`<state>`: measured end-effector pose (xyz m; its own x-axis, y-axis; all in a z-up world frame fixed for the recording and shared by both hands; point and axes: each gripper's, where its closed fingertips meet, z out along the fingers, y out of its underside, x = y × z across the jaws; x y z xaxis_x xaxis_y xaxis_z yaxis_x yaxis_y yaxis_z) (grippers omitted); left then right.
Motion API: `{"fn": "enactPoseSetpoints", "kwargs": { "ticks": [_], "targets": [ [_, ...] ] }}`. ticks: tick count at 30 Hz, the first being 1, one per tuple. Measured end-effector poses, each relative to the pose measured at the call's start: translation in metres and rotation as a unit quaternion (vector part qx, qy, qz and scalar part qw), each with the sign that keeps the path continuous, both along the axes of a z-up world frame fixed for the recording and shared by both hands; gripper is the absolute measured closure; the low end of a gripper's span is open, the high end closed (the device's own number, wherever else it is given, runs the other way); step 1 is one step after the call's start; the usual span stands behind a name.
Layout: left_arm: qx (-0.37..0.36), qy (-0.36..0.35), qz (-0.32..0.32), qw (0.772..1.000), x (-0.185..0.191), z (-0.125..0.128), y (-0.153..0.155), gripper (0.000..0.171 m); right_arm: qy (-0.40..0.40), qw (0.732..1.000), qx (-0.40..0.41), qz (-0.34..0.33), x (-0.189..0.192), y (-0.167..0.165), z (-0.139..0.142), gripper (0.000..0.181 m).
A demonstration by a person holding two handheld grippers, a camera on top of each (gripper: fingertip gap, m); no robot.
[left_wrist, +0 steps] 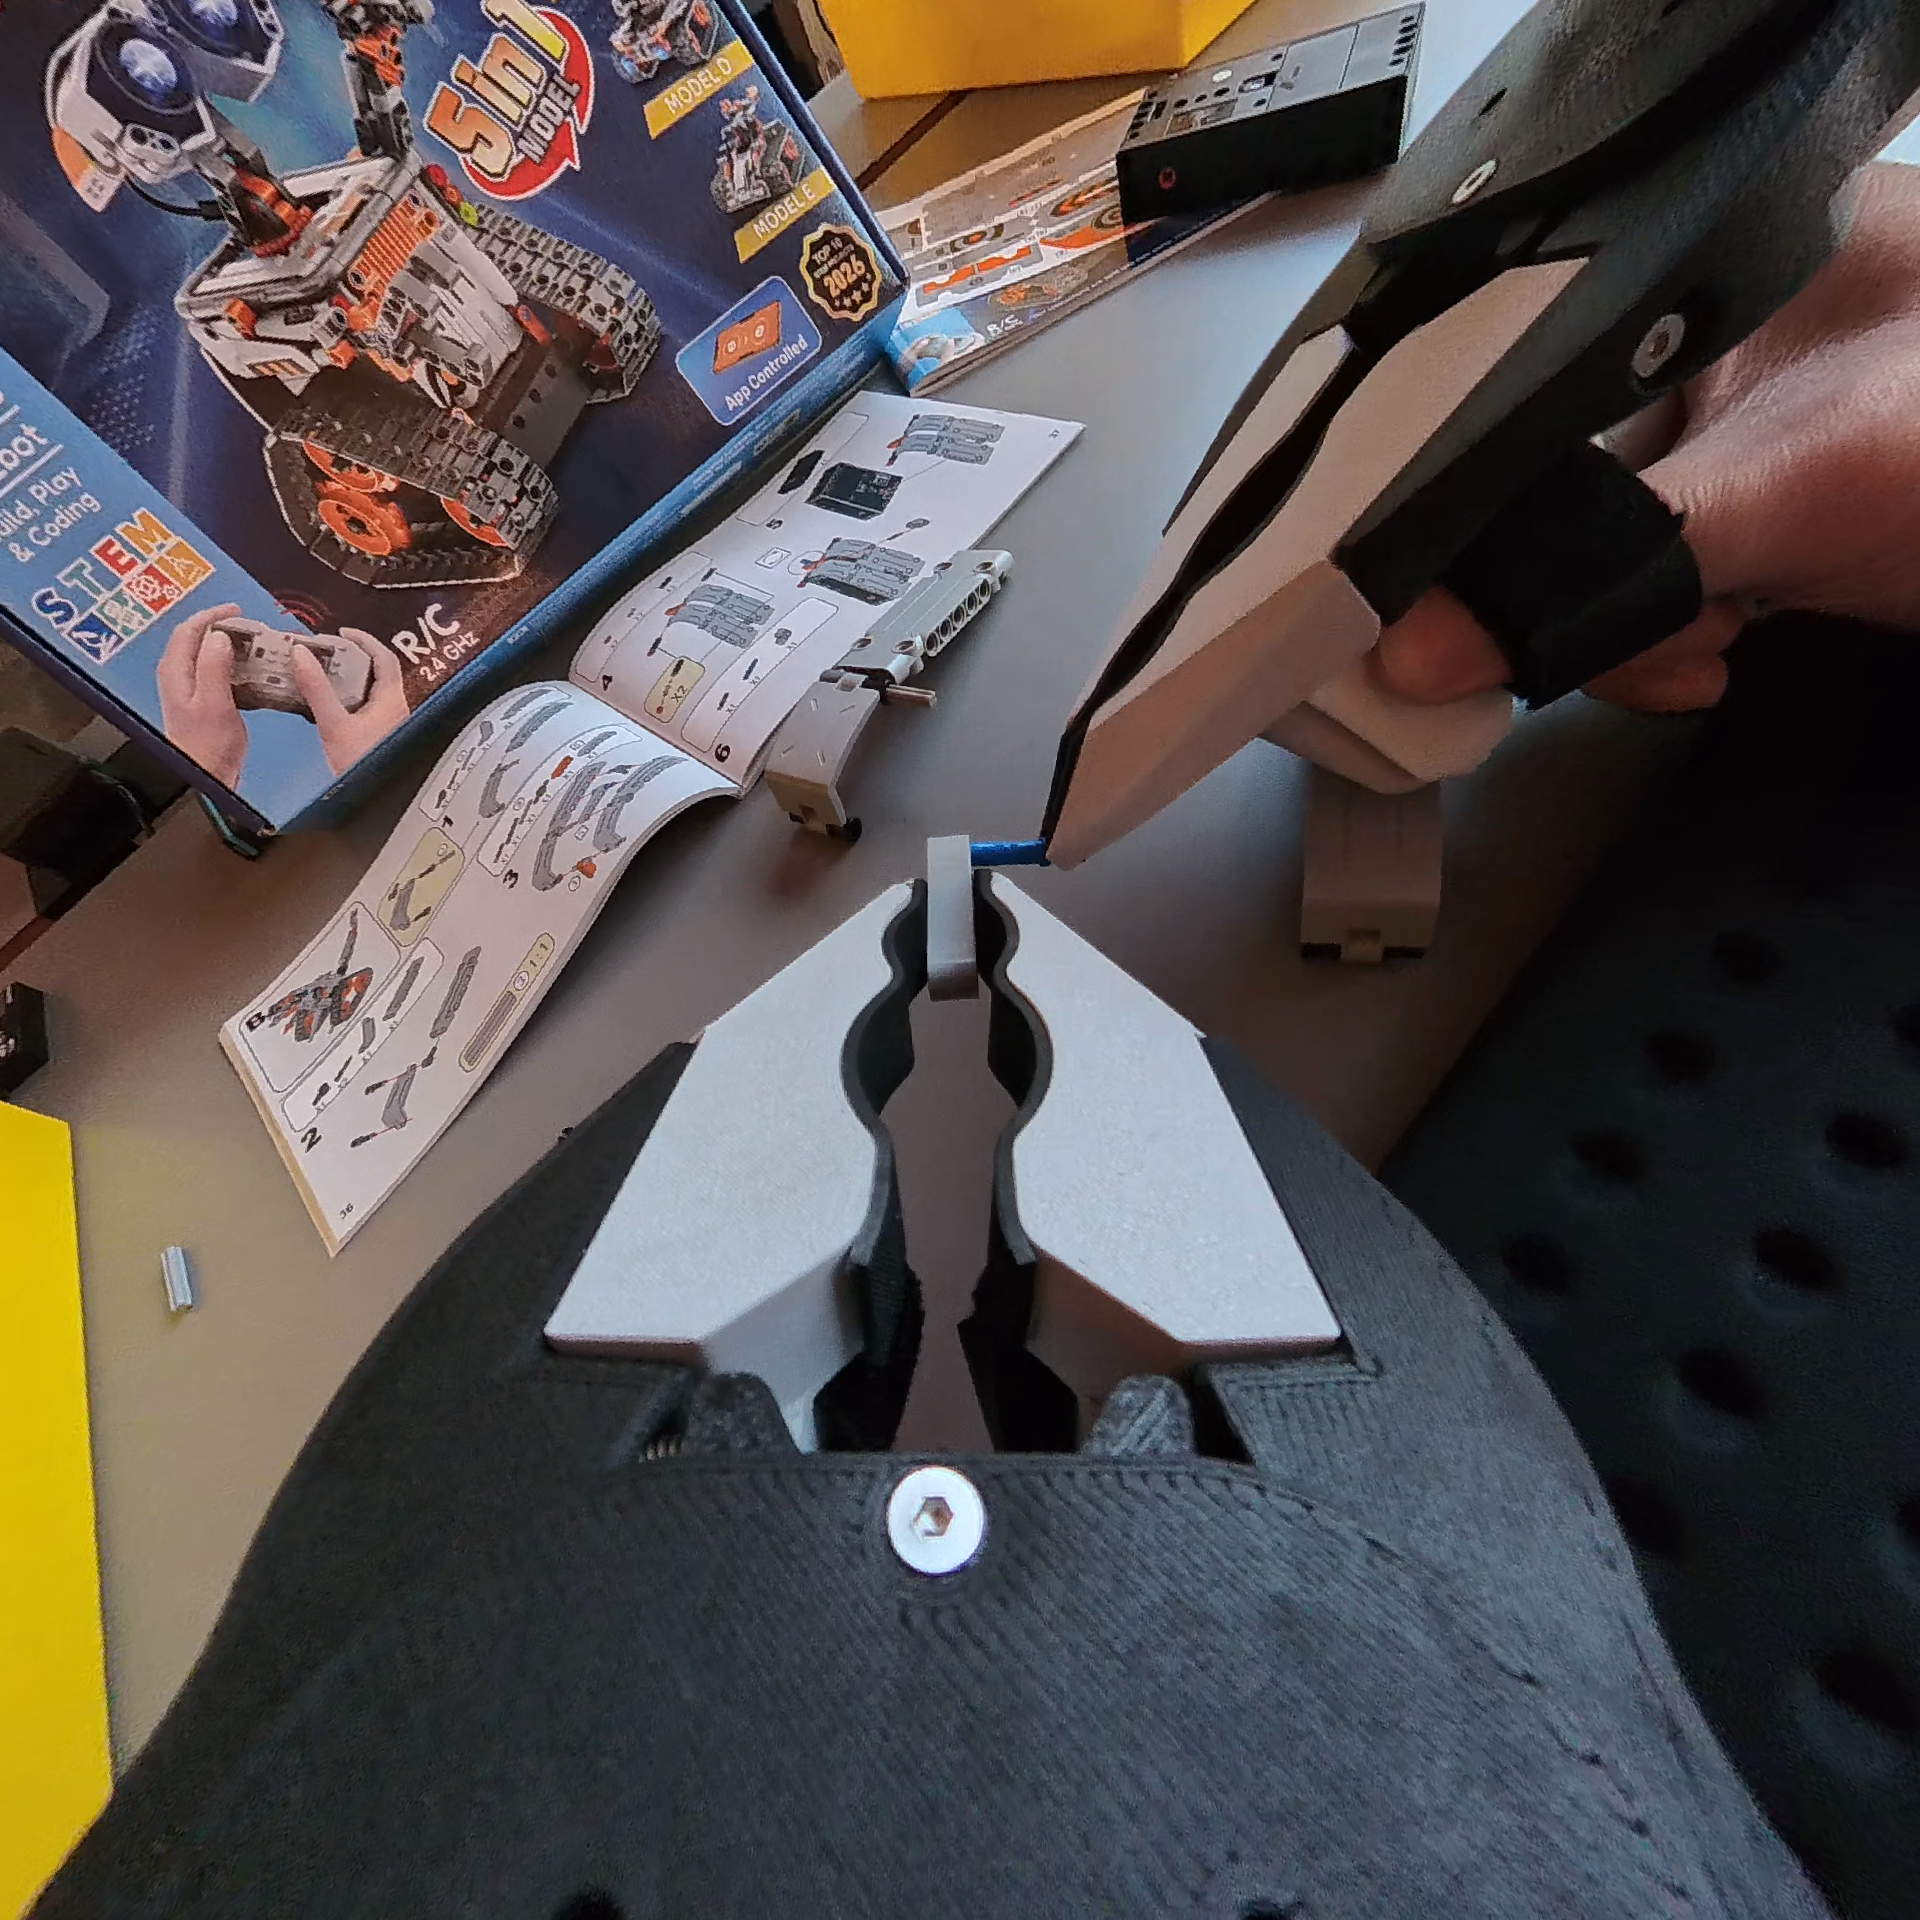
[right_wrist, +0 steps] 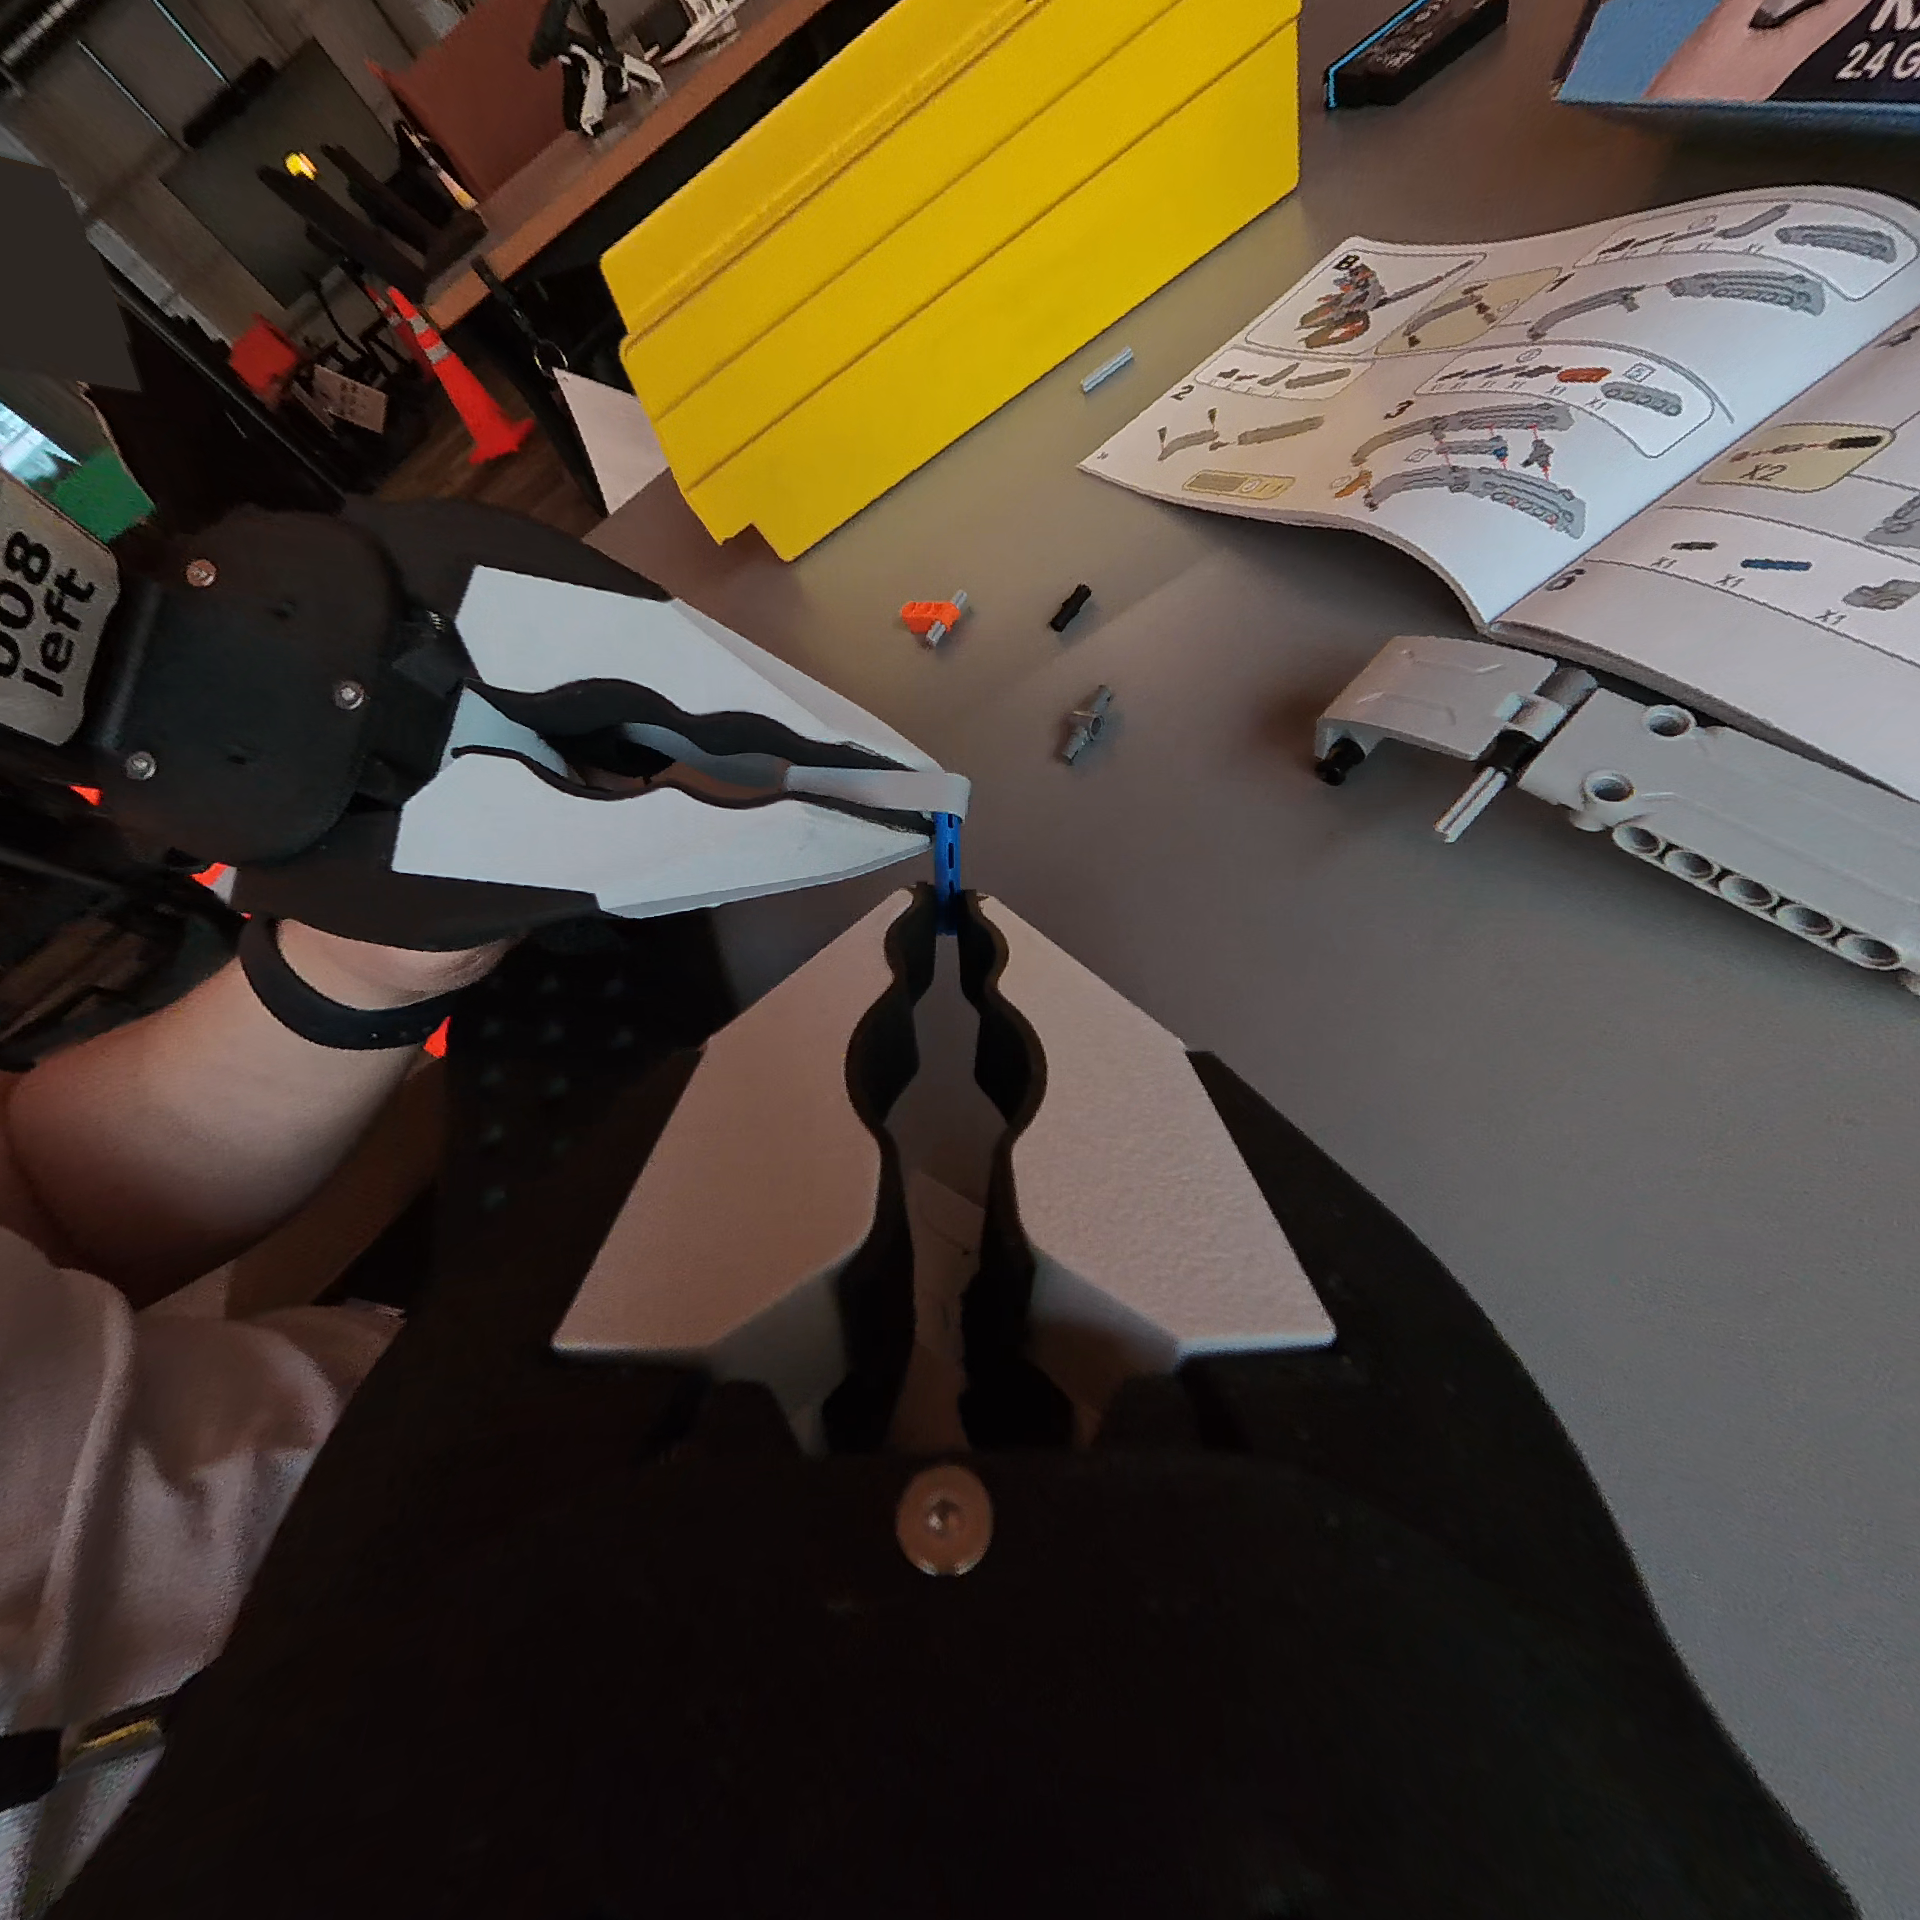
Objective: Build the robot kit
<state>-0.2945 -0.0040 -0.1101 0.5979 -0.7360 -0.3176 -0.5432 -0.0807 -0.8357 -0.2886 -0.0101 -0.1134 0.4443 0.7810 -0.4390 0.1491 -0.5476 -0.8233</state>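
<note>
My left gripper (left_wrist: pixel 951 894) is shut on a small flat grey beam piece (left_wrist: pixel 951 925), held on edge above the grey table. My right gripper (right_wrist: pixel 943 904) is shut on a thin blue pin (right_wrist: pixel 945 857). The pin's far end meets the side of the grey piece (right_wrist: pixel 883 787) at the left gripper's tip. In the left wrist view the right gripper (left_wrist: pixel 1055 847) comes in from the upper right, with the blue pin (left_wrist: pixel 1006 853) bridging to the grey piece. In the right wrist view the left gripper (right_wrist: pixel 940 805) comes in from the left.
An open instruction booklet (left_wrist: pixel 582 821) lies on the table, with a grey partly built assembly (left_wrist: pixel 883 675) at its edge. A toy kit box (left_wrist: pixel 416 343) stands behind. A yellow bin (right_wrist: pixel 935 260), small loose parts (right_wrist: pixel 935 618), a grey sleeve (left_wrist: pixel 177 1276) and a black device (left_wrist: pixel 1268 114) lie around. Left and right tips are no more than a few centimetres apart.
</note>
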Motion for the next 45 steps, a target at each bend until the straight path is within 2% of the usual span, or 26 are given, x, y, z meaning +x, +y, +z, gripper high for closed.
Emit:
{"fn": "enactPoseSetpoints", "kwargs": {
  "ticks": [14, 27, 28, 30, 31, 33, 35, 38, 40, 45],
  "targets": [
    [0.037, 0.057, 0.004, 0.998, -0.002, -0.006, -0.001, 0.165, -0.069, 0.996, 0.062, -0.014, -0.001, 0.0, -0.007, 0.179],
    [0.03, 0.07, 0.041, 0.996, -0.003, -0.011, 0.004, 0.165, -0.077, 0.994, 0.067, -0.025, -0.002, 0.003, -0.009, 0.18],
    [0.029, 0.085, 0.038, 0.995, -0.003, -0.015, 0.003, 0.165, -0.075, 0.994, 0.07, -0.023, -0.002, 0.003, -0.009, 0.18],
    [-0.014, 0.124, -0.052, 0.991, 0.021, -0.035, -0.02, 0.165, -0.033, 0.994, 0.096, -0.04, -0.001, 0.006, 0.006, 0.181],
    [0.007, 0.131, -0.057, 0.99, 0.03, -0.033, -0.024, 0.165, -0.045, 0.995, 0.087, -0.032, -0.003, 0.006, 0.001, 0.181],
    [0.042, 0.126, -0.036, 0.99, 0.036, -0.025, -0.023, 0.165, -0.085, 0.991, 0.105, -0.021, -0.006, 0.004, -0.006, 0.181],
    [0.044, 0.145, -0.011, 0.988, 0.029, -0.03, -0.017, 0.165, -0.073, 0.987, 0.133, -0.042, 0.0, 0.009, 0.004, 0.181],
    [0.075, 0.164, 0.047, 0.983, 0.011, -0.025, 0.0, 0.165, -0.037, 0.988, 0.124, -0.08, 0.014, 0.019, 0.014, 0.181],
    [0.049, 0.149, 0.081, 0.984, 0.003, -0.026, 0.007, 0.165, -0.022, 0.989, 0.119, -0.09, 0.017, 0.021, 0.016, 0.181],
    [0.037, 0.156, 0.098, 0.982, -0.001, -0.03, 0.011, 0.165, -0.024, 0.989, 0.12, -0.088, 0.017, 0.024, 0.015, 0.181]
  ]
}}
